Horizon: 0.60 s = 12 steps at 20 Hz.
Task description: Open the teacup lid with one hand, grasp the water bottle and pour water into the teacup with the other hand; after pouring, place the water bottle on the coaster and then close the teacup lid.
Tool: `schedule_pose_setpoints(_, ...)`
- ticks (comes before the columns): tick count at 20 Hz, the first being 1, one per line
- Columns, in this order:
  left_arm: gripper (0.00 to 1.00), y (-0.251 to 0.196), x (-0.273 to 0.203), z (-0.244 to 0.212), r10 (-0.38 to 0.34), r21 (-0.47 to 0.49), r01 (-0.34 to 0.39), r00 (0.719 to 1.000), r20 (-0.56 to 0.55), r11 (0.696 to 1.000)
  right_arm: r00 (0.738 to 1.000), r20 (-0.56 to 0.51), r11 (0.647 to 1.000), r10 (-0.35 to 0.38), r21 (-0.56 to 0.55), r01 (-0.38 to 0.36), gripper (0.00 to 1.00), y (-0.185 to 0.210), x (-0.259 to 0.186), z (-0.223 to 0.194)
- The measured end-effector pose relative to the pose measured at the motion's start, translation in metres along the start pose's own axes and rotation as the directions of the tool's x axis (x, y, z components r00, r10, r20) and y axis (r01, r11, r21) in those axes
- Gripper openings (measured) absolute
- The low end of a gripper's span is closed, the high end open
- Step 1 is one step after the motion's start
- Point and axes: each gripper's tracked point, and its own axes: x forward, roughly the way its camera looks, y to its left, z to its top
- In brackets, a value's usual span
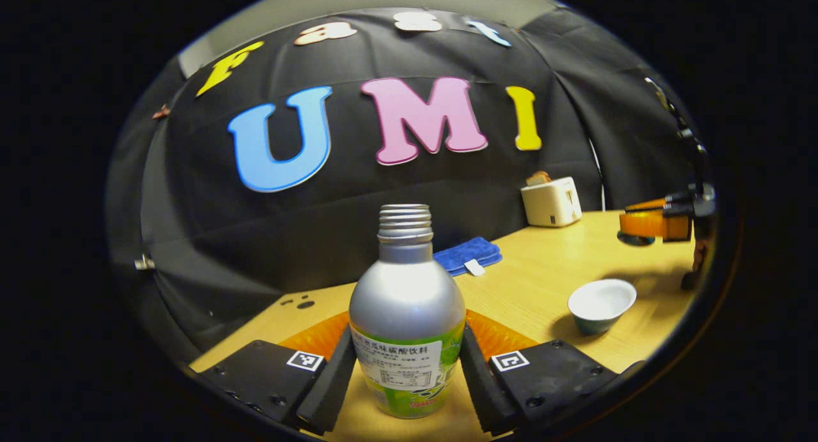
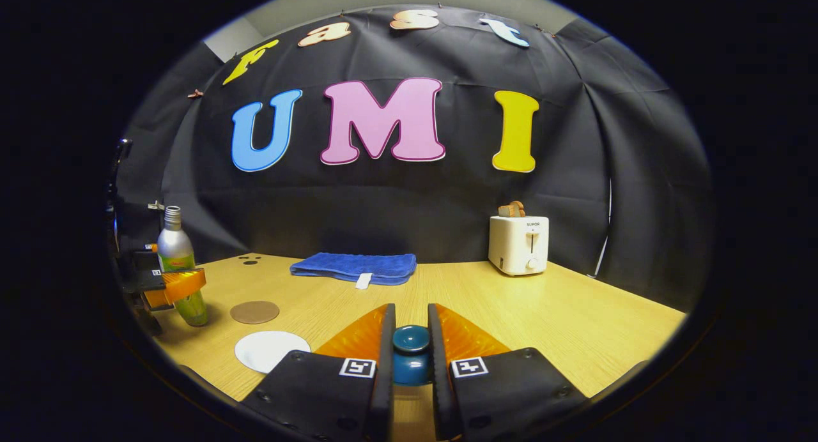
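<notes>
The jaws of the left gripper (image 1: 408, 372) stand moderately wide, one black finger on each side of the water bottle (image 1: 407, 320), both pressing against its lower labelled body. In the left gripper view the bottle stands upright on the wooden table (image 1: 543, 282), silver above and green below, its threaded neck uncapped. To its right, well apart, sits the open teacup (image 1: 601, 304), white inside with a dark outer wall. Farther right, above the table, the right gripper (image 1: 658, 223) shows its orange fingers, and a dark round thing sits just under them. At the back lie a folded blue towel (image 1: 468, 255) and a cream toaster (image 1: 551, 201). In the right gripper view the right gripper's jaws are narrowed onto the blue teacup lid (image 2: 410, 354), each finger touching a side of its knob. At left the bottle stands gripped between orange fingers, with the brown round coaster (image 2: 254, 312) just beside it on the table and the white interior of the teacup nearer the camera. The towel and toaster sit along the back wall.
</notes>
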Motion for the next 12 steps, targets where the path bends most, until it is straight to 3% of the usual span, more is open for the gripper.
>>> schedule_pose_setpoints(3,0.8,-0.006,0.002,0.003,-0.019,0.2,0.022,1.0,-0.013,0.98,1.0,-0.002,1.0,0.016,0.001,-0.016,0.28,-0.002,0.001,-0.001)
schedule_pose_setpoints(6,0.8,-0.027,0.0,0.003,-0.079,0.361,0.088,0.996,-0.037,0.929,0.999,-0.003,0.999,0.049,0.002,-0.049,0.28,0.0,0.001,0.0)
schedule_pose_setpoints(8,0.8,-0.039,0.0,0.009,-0.11,0.466,0.112,0.993,-0.032,0.877,0.999,-0.003,0.999,0.049,0.001,-0.049,0.28,-0.003,0.001,-0.001)
schedule_pose_setpoints(12,0.8,-0.066,0.003,0.009,-0.191,0.649,0.187,0.979,-0.064,0.738,0.998,-0.003,0.998,0.064,0.001,-0.064,0.28,-0.005,0.001,-0.001)
